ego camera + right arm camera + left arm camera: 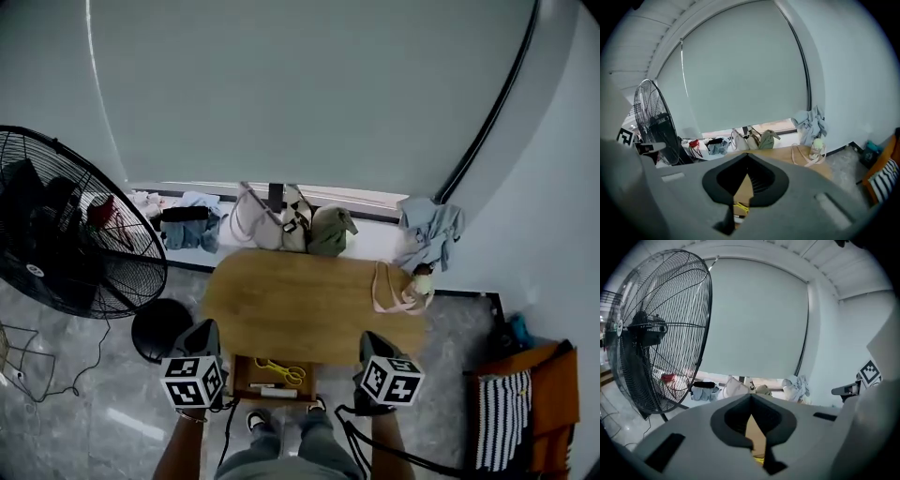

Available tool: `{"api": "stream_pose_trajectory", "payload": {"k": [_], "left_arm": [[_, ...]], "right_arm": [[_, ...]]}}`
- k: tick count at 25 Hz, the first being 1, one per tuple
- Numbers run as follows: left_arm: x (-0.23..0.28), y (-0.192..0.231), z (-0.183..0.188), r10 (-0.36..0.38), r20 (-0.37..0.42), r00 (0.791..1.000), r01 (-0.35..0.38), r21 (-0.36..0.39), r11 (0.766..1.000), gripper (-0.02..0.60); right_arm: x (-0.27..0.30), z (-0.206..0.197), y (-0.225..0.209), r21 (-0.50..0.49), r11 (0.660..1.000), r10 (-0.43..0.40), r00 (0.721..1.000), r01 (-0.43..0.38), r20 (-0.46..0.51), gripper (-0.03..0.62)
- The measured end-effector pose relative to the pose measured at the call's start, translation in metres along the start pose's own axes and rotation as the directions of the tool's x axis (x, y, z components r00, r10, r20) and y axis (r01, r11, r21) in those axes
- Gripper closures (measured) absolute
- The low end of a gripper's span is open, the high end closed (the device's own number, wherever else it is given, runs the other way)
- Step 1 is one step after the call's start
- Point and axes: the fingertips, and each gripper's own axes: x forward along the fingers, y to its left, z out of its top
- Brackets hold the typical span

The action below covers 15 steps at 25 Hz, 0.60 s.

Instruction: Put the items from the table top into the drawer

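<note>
**A:** Where's the drawer?

**B:** The drawer (246, 378) is open. It sticks out from under the near edge of the oval wooden table (300, 305), right in front of you. The yellow scissors (284, 371) lie inside it. There's a thin pale item beside them, too small to name.

**A:** What's on the top?

**B:** A small bottle (423, 281) stands at the far right end, with a pink strap (386, 292) looped on the wood just beside it. The right gripper view shows the same pair at the table's right end.

**A:** My grippers?

**B:** On your left gripper (208, 328) the jaws are together with nothing between them. Your right gripper (371, 339) is the same, closed and empty. They sit one on each side of the drawer, over the near table edge. Both point toward the window and are well apart from the bottle.

**A:** Surroundings?

**B:** A big black cage fan (66, 225) stands at your left, with its round base (159, 328) near the table's left end. Handbags (281, 223) sit on the sill behind the table. Blue cloth (429, 230) hangs at the right corner. An orange chair (553, 394) with striped fabric is at the far right.
</note>
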Motion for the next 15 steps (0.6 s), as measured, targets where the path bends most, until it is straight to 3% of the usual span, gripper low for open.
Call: {"api": "stream_pose_trajectory", "payload": {"k": [8,15], "left_arm": [[-0.009,0.001,0.008,-0.031,0.032,0.999,0.031,0.008,0.999,0.586],[-0.014,0.005,0.004,-0.021,0.028,0.999,0.021,-0.008,1.000,0.586]], "right_arm": [[-0.022,0.004,0.008,-0.015,0.997,-0.079,0.995,0.080,0.061,0.588],[-0.027,0.008,0.012,-0.036,0.995,-0.094,0.992,0.098,0.079,0.588]]}}
